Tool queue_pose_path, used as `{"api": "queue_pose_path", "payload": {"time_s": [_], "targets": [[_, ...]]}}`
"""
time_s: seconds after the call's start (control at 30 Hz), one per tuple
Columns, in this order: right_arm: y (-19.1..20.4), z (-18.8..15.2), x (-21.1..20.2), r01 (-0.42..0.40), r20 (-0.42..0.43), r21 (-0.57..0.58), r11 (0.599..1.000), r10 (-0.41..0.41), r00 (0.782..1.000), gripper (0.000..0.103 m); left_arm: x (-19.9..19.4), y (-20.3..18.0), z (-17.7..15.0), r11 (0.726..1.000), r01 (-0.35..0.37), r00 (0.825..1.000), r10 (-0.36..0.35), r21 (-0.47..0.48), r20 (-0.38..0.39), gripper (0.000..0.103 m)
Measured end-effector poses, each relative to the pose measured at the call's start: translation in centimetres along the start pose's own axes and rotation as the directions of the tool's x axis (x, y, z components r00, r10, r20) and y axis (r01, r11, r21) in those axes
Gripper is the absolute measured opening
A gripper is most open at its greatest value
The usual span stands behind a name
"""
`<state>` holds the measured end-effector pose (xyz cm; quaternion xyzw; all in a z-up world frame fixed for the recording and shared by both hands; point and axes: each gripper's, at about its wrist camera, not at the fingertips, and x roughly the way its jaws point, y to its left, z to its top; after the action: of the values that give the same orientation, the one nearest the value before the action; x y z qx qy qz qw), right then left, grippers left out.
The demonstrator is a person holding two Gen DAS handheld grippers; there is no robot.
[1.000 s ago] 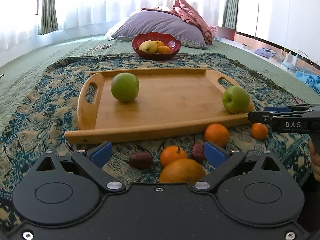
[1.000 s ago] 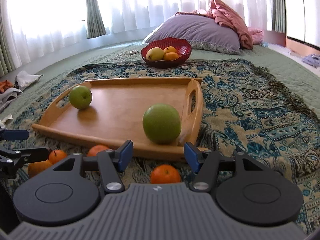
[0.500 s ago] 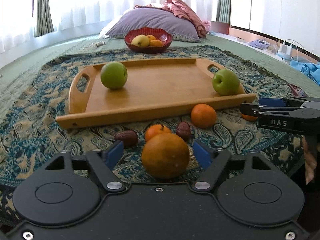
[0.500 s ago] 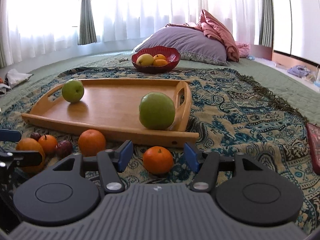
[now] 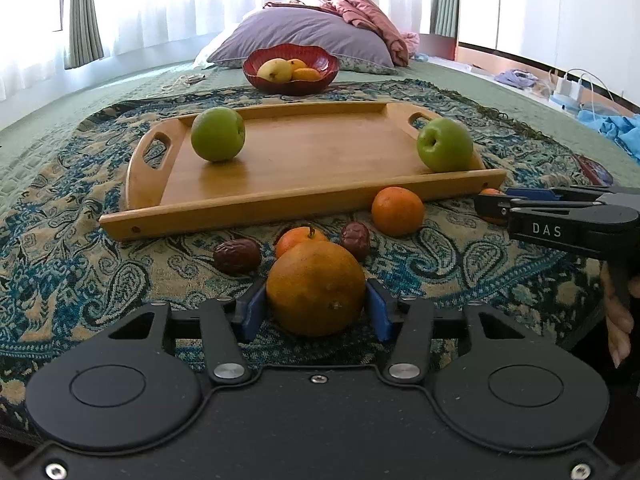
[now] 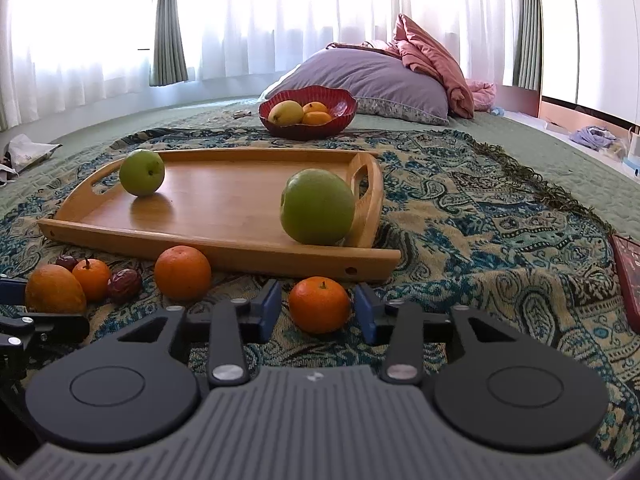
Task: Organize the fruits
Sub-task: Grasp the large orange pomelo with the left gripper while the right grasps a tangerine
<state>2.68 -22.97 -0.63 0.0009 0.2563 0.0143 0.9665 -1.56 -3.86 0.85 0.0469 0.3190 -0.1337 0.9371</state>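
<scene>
A wooden tray (image 5: 304, 168) on the patterned blanket holds two green apples (image 5: 218, 133) (image 5: 445, 144). In front of it lie small oranges (image 5: 397, 211) and two dark dates (image 5: 237, 255). My left gripper (image 5: 316, 312) has its blue pads against both sides of a large orange (image 5: 316, 294) on the blanket. My right gripper (image 6: 318, 312) is open around a small tangerine (image 6: 319, 304), its pads a little apart from it. The tray (image 6: 224, 208) and apples (image 6: 317, 206) also show in the right wrist view.
A red bowl (image 5: 291, 69) with a yellow fruit and oranges stands beyond the tray, before a purple pillow (image 5: 304, 36). The right gripper's side (image 5: 560, 216) shows at right in the left view. A red item (image 6: 630, 276) lies at the blanket's right edge.
Both grippers dropped low toward the blanket. The left jaws closed in around the large orange. The right jaws narrowed around the small tangerine.
</scene>
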Motion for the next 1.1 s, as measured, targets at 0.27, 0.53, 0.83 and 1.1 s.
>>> {"api": "queue_pose_path", "payload": {"time_s": [0.27,0.53,0.83,1.1], "targets": [[0.1,0.1,0.0,0.006,0.0,0.001,1.0,-0.006,1.0,0.037,-0.3,-0.3,0.4,1.0,-0.011,1.0,0.01,0.009,0.014,0.049],[0.4,0.7,-0.9,-0.002,0.035,-0.01,1.0,0.003,0.999,0.036,-1.0,0.4,2.2,1.0,-0.012,0.997,0.013,-0.004,0.071,0.049],[0.6,5.2,-0.9,-0.02,0.1,-0.013,1.0,0.021,0.995,0.036,-0.2,4.1,8.2,0.999,-0.026,0.993,0.031,-0.041,0.113,0.048],[-0.7,12.6,2.8,-0.044,0.035,0.06,0.997,0.042,0.999,0.036,4.3,9.0,16.2,0.993,0.011,0.999,-0.005,-0.114,0.047,0.048]]}}
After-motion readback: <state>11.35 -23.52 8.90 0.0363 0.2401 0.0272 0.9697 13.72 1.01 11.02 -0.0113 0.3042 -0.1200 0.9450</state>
